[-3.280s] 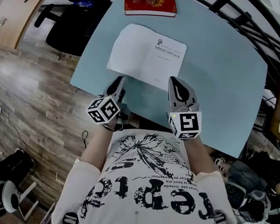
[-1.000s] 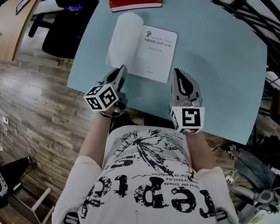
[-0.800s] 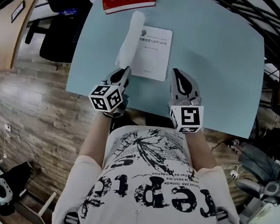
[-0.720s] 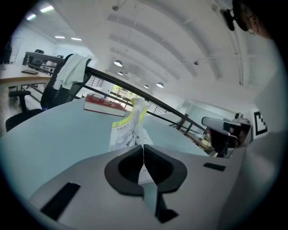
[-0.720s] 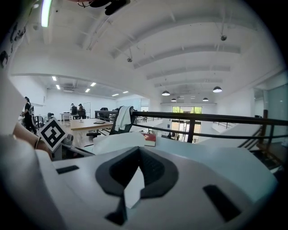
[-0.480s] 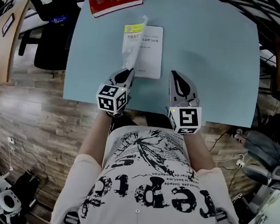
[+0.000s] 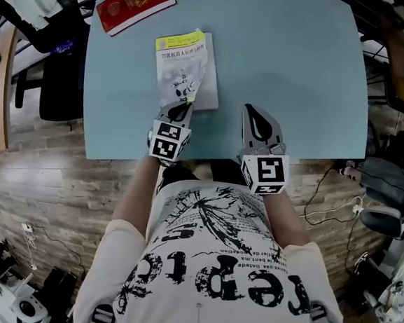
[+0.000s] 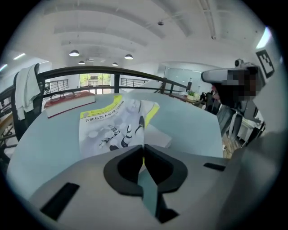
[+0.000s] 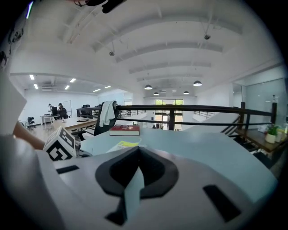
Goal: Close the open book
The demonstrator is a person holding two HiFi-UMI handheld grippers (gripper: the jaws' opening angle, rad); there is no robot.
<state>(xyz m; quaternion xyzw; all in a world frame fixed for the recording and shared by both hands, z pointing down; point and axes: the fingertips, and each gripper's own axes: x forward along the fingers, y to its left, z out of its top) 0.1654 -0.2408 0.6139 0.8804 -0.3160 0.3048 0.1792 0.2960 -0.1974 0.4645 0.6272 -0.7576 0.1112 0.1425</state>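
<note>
The thin book (image 7: pixel 184 68) lies on the pale blue table (image 7: pixel 301 74), its white and yellow front cover folded over and resting slightly raised on the pages. My left gripper (image 7: pixel 183 106) is shut on the cover's near edge. In the left gripper view the cover (image 8: pixel 118 126) slopes away from the closed jaws, with its yellow edge pinched between them at my left gripper (image 8: pixel 143 152). My right gripper (image 7: pixel 259 124) rests just to the right of the book near the table's front edge, shut and holding nothing. The book (image 9: pixel 121 145) shows low and left of my right gripper (image 9: pixel 138 152).
A closed red book (image 7: pixel 135 4) lies at the table's far left corner, and the red book (image 9: pixel 124 130) also shows beyond the right gripper. A black chair (image 7: pixel 55 74) stands left of the table. Wood floor runs along the near edge; cables and bags lie at the right.
The cover has swung from the left side over onto the right-hand page. My left gripper moved right and down with it, rolling over. The right gripper shifted only slightly.
</note>
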